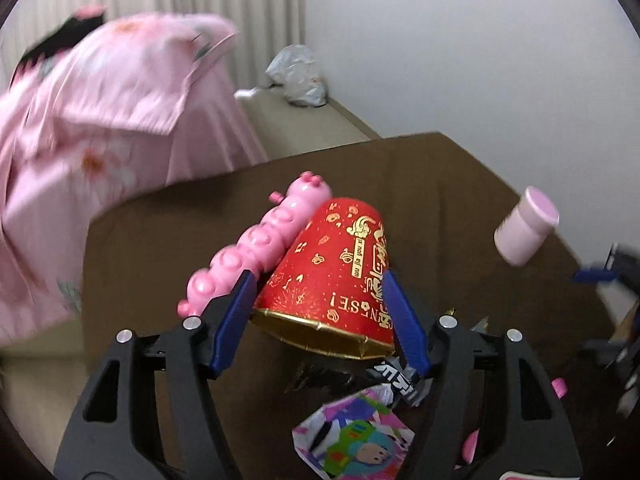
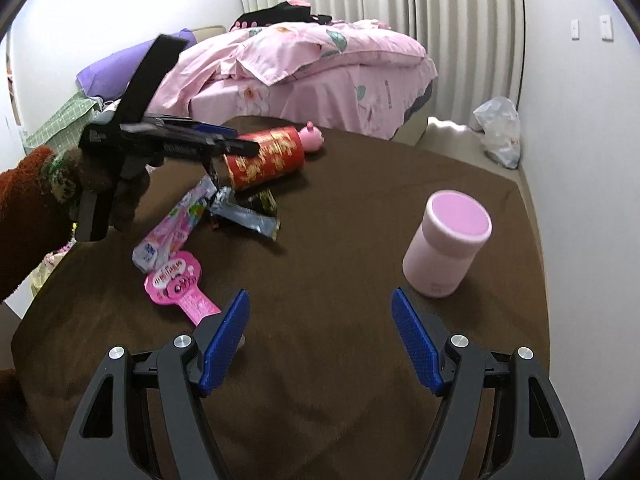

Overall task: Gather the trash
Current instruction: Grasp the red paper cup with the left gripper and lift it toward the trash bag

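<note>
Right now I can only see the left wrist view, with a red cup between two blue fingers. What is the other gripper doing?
Observer: The right gripper is open and empty, hovering over the brown table.
Operator: Is there any trash near it?
Observer: A pink heart-shaped package lies flat on the table, just left of its left finger.
Operator: Who is holding the gripper I'm looking through?
Observer: A person's arm in a fuzzy brown sleeve holds the left gripper at the red cup, which lies on its side.
</note>
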